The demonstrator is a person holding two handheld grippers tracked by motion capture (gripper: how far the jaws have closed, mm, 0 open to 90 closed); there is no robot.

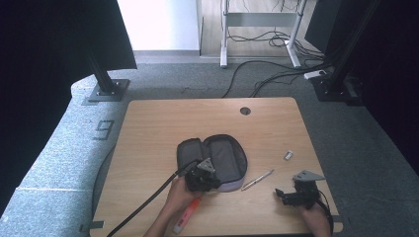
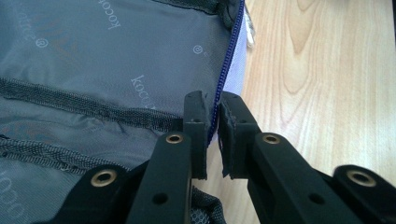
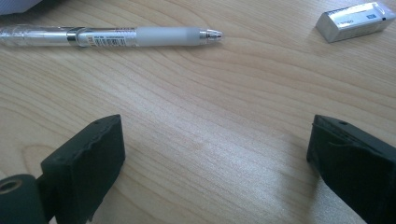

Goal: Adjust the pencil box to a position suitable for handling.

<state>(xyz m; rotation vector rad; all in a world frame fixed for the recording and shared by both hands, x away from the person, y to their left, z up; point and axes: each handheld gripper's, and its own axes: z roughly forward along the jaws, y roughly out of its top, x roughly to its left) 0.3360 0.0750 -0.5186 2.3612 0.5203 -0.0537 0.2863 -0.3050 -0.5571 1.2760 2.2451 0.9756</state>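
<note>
A grey pencil case (image 1: 221, 155) lies unzipped and spread flat in the middle of the table. My left gripper (image 1: 203, 178) is at its near edge, shut on the blue zipper rim (image 2: 215, 112); the printed grey lining (image 2: 116, 70) spreads out to the jaws' left. My right gripper (image 1: 288, 195) rests low over the wood near the front right, jaws wide open (image 3: 215, 158) with bare table between them. Just beyond it lie a clear pen (image 3: 112, 36) and a small silver eraser (image 3: 355, 21), both also on the table in the high view: pen (image 1: 257, 180), eraser (image 1: 288, 155).
An orange-red marker (image 1: 188, 216) lies by the person's left hand at the front edge. A cable hole (image 1: 245, 110) sits at the table's (image 1: 163, 118) far side. Cables, desk legs and dark stands surround the table on the carpet.
</note>
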